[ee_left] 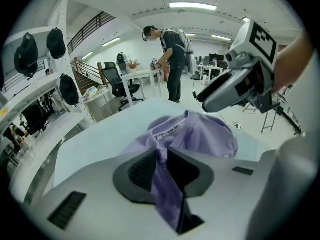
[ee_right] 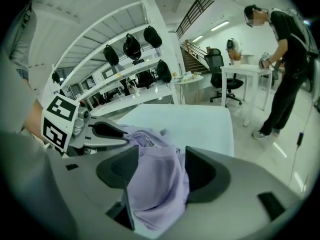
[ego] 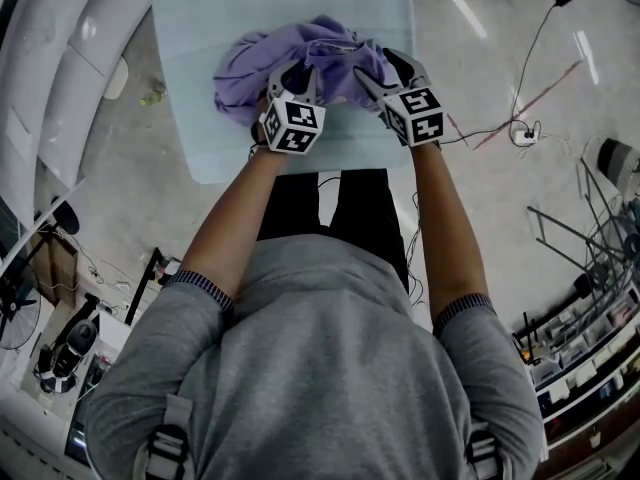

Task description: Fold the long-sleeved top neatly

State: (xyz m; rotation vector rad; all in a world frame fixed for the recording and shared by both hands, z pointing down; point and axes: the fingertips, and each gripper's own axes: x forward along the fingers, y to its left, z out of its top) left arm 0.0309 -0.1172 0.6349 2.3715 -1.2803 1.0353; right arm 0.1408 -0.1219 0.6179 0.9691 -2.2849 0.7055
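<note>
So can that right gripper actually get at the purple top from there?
Very likely yes: a bunch of the purple top already lies between the wide-set jaws of the right gripper, and nothing stands in its way.

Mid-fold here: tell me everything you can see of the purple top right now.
The top is lilac, soft-looking fabric, crumpled in a heap rather than spread flat on the pale table. Its neckline, with printed tape inside, faces up. The left gripper is shut on a narrow pinch of fabric. A thicker bunch fills the gap between the right gripper's jaws, but whether they press on it is unclear. The sleeves cannot be picked out.
</note>
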